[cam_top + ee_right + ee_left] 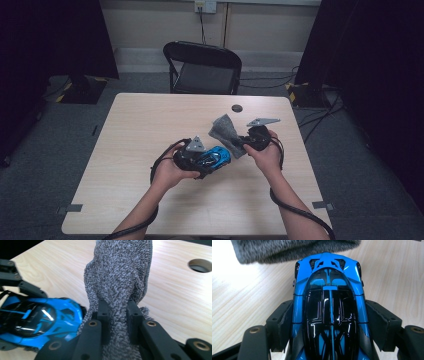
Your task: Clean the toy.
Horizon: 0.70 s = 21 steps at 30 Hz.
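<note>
At frame centre, the left claw (212, 161) grips a blue toy car (216, 158); the right claw (239, 144) pinches a grey cloth (226, 133) touching it; wiping seems barely begun.

Quick count of what's on the table (150, 200): one blue toy car (216, 157), dead center, and one grey fuzzy cloth (226, 131) just off it at about 1 o'clock. Two handheld grippers, left gripper (202, 162) and right gripper (240, 142). One round hole (237, 108) in the tabletop near 12 o'clock. One black folding chair (205, 67) behind the table, also 12 o'clock.
</note>
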Available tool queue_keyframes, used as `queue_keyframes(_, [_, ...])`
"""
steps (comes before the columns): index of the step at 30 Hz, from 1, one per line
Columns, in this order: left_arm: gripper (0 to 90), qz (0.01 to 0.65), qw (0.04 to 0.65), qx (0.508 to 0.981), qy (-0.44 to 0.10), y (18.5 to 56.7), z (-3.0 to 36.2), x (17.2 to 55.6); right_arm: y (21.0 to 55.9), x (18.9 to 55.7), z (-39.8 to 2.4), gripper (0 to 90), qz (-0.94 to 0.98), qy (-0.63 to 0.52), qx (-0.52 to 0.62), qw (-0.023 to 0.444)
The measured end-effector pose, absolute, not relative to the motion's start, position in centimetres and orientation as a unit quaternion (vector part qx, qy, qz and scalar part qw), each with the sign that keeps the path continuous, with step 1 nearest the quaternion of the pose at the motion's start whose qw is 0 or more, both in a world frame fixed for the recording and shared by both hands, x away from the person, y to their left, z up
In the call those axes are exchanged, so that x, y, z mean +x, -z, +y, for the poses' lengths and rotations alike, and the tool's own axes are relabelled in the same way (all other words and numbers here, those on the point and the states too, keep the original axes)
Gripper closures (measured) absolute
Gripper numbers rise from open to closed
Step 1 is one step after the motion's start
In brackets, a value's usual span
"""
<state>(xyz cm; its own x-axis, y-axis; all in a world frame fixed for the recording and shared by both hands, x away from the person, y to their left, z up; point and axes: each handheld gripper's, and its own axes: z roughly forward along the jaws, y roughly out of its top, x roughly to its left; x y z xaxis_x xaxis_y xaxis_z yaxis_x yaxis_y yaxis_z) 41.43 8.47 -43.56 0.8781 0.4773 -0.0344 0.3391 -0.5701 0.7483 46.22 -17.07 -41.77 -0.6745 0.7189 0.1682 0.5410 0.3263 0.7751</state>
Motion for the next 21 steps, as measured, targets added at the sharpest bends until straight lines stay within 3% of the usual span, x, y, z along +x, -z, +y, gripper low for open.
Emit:
queue_keyframes(7, [28.1, 0.234, 0.396, 0.883, -0.089, 43.7, 8.9, 41.7, 42.2, 45.8, -16.0, 76.8, 0.821, -0.433, 0.364, 0.076])
queue_keyframes(21, [28.1, 0.255, 0.392, 0.878, -0.100, 43.8, 10.2, 42.2, 42.6, 45.3, -16.0, 76.9, 0.827, -0.432, 0.353, 0.064])
